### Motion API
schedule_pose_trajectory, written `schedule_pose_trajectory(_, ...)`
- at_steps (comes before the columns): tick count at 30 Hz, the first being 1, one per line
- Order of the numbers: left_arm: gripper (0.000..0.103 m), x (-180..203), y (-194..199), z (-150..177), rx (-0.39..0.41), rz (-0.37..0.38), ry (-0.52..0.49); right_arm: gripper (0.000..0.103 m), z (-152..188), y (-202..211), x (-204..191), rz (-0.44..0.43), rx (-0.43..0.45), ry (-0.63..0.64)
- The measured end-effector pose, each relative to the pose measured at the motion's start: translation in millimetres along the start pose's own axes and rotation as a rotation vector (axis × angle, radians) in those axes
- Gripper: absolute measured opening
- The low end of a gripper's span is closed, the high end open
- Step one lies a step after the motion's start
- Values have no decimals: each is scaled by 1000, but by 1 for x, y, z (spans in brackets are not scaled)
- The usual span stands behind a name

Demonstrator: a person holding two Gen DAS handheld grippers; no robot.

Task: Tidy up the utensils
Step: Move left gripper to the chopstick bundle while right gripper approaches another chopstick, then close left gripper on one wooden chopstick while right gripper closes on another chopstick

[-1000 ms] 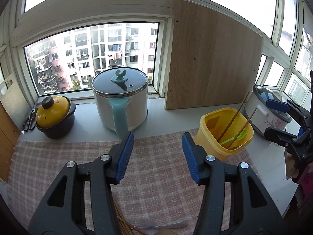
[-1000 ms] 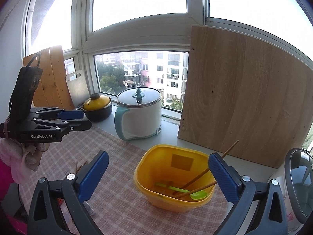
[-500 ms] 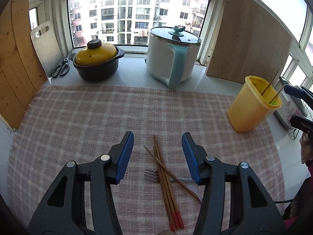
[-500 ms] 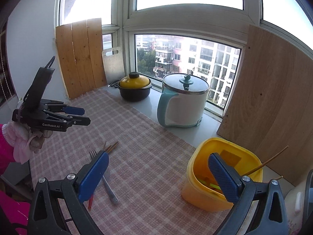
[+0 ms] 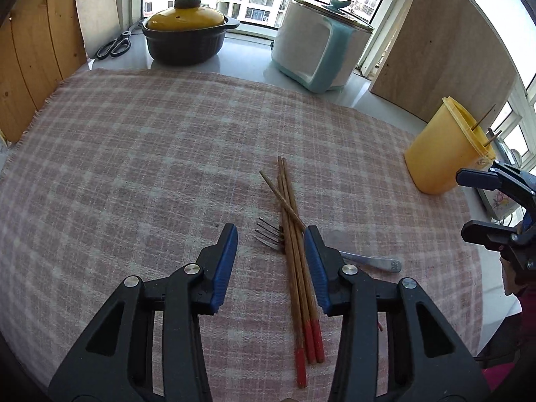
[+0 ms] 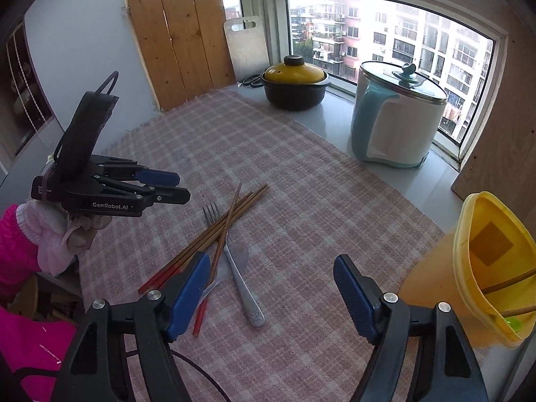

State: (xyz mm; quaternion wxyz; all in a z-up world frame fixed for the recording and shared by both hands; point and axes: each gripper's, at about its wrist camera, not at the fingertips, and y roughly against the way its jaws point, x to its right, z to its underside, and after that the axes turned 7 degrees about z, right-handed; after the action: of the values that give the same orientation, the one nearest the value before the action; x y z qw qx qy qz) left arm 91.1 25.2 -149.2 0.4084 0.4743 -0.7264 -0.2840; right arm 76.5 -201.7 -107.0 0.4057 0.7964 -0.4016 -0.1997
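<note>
Left tongs [image 5: 270, 237] are tipped down over the pink checked cloth [image 5: 150, 154] on the desk, jaws partway apart and closing in, with the bundle of red-tipped chopsticks [image 5: 294, 261] running up between them; I can't tell if the pads touch the sticks yet. A metal fork [image 5: 268, 236] lies crosswise under the chopsticks, tines poking out to the left, handle going off under the right jaw.

Right tongs [image 6: 271, 269] hang a bit off to the side of that pile, jaws fairly wide and closing too, nothing but cloth between them. From that camera one chopstick [image 6: 227, 221] lies crossed over the others, and the fork handle points back toward the lens. The hand [image 6: 63, 234] holding the left tongs has a pale glove and a bright pink sleeve.

Further right sits the yellow plastic utensil holder [image 6: 482, 254], with a couple of chopsticks and something green already inside.

At the back by the window: a black casserole pot with a yellow lid [image 5: 189, 37], scissors [image 5: 114, 45] beside it, a white-and-teal electric cooker [image 5: 318, 57], plus wooden boards [image 6: 181, 37] leaning on the wall
</note>
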Motion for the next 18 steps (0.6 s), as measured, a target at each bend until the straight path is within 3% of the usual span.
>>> schedule_pose_trajectory(6,38,-12,-7,5,-15,24,61,56,-2,-32,-20,-73,-79,24)
schedule_pose_trajectory(10,31,-14,-11,10,-33,38,75,38,-2,-50,-31,-113,-127,22)
schedule_pose_trajectory(18,31,-4,-25,21,-75,53,54,27,-6,-83,-45,-154,-181,-3)
